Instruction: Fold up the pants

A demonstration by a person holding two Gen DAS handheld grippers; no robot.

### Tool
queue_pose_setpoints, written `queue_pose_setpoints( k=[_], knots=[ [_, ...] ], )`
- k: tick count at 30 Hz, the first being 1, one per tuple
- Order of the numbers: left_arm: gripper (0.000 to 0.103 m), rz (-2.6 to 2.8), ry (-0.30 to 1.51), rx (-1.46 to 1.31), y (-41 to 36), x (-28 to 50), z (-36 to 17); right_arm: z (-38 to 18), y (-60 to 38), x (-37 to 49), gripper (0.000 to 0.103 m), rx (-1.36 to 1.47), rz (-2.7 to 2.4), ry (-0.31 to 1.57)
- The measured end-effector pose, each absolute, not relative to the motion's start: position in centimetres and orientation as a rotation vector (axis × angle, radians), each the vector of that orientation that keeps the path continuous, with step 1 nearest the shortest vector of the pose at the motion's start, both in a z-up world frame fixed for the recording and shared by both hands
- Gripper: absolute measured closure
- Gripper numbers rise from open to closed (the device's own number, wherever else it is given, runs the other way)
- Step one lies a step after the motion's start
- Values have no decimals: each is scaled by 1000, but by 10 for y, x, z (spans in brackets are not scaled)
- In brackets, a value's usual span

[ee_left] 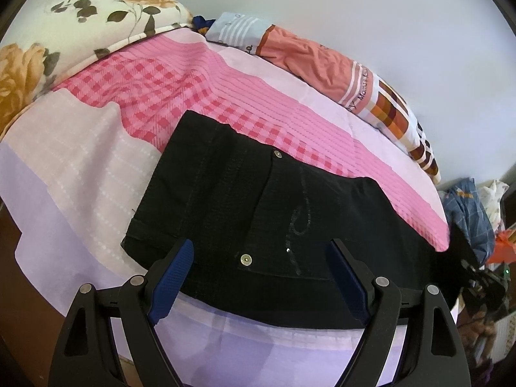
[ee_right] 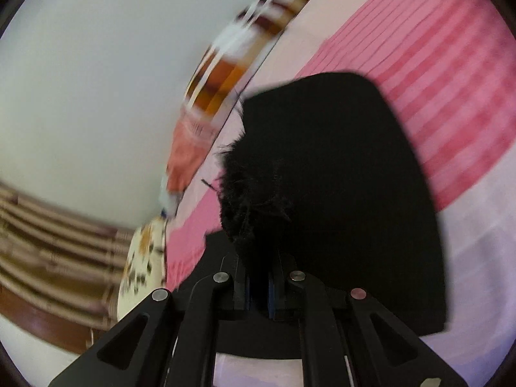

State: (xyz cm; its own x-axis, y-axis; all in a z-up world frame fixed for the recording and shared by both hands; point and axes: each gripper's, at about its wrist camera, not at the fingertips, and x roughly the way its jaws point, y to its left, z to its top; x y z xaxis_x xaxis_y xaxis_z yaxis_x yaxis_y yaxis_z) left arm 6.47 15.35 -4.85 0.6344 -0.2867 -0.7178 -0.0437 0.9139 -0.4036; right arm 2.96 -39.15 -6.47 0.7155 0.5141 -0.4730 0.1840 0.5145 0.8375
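Pants [ee_left: 258,213] lie on the bed sheet [ee_left: 80,174] near its front edge, directly ahead of the left gripper [ee_left: 259,251]. A pillow [ee_left: 64,22] sits at the far left corner; a rumpled blanket [ee_left: 322,61] runs along the bed's far side against the wall [ee_left: 387,6].

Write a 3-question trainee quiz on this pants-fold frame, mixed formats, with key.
1. True or false: the left gripper is open, its pads apart over the black pants.
2. The right gripper is clamped on: A) the floral pillow, B) a frayed edge of the black pants, C) the pink checked sheet.
3. Fill in: the black pants lie on the pink checked ____.

Key: 1 true; 2 B; 3 sheet.
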Motion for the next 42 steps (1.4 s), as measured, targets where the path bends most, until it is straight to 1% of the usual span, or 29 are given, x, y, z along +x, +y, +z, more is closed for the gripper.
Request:
queue_pose_setpoints(
  k=[6, 12, 17, 25, 33, 42],
  knots=[
    [19, -153, 896, -416, 153, 66, -51, -85, -308, 55, 95, 937, 347, 925],
    [19, -164, 910, -422, 150, 66, -54, -98, -265, 59, 95, 833, 397, 1011],
    [19, -172, 922, -429, 149, 67, -56, -101, -255, 65, 94, 779, 385, 1020],
    [19, -175, 936, -432, 147, 68, -58, -90, -236, 62, 94, 636, 386, 1016],
    [19, -174, 937, -432, 146, 68, -58, -91, -227, 64, 94, 598, 397, 1025],
    [19, -176, 941, -423, 143, 68, -60, -93, -220, 64, 90, 572, 423, 1042]
  ],
)
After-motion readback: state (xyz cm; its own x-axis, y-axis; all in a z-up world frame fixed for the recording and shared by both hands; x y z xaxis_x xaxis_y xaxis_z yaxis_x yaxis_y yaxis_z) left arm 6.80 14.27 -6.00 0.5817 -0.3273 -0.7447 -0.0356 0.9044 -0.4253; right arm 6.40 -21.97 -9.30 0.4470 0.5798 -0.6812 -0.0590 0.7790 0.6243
